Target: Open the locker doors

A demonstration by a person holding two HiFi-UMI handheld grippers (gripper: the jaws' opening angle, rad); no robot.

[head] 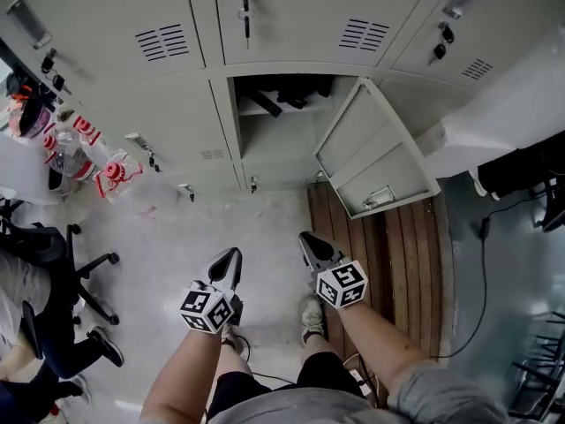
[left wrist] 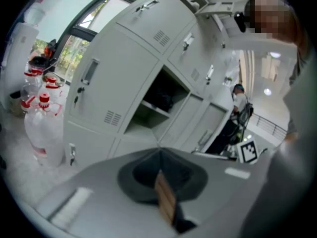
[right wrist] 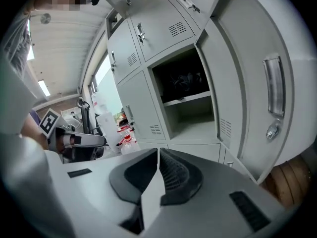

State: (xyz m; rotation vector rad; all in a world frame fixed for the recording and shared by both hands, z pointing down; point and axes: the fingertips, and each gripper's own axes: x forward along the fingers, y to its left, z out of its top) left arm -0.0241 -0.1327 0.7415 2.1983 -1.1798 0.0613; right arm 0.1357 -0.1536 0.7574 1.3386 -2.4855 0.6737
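A bank of pale grey lockers (head: 159,104) fills the top of the head view. One middle locker (head: 282,122) stands open, with dark items on its shelf; its door (head: 375,153) is swung out to the right. The neighbouring doors are closed. Both grippers hang over the floor, well short of the lockers. My left gripper (head: 234,253) is shut with nothing in it, its jaws meeting at a point (left wrist: 158,151). My right gripper (head: 305,236) is also shut and empty (right wrist: 158,150). The right gripper view faces the open locker (right wrist: 185,95) and its door (right wrist: 247,88).
Large water bottles (head: 79,153) with red caps stand on the floor at the left. An office chair (head: 53,254) and a seated person (head: 26,325) are at the lower left. A wooden slat platform (head: 388,254) lies under the open door, and a cable (head: 484,228) runs at the right.
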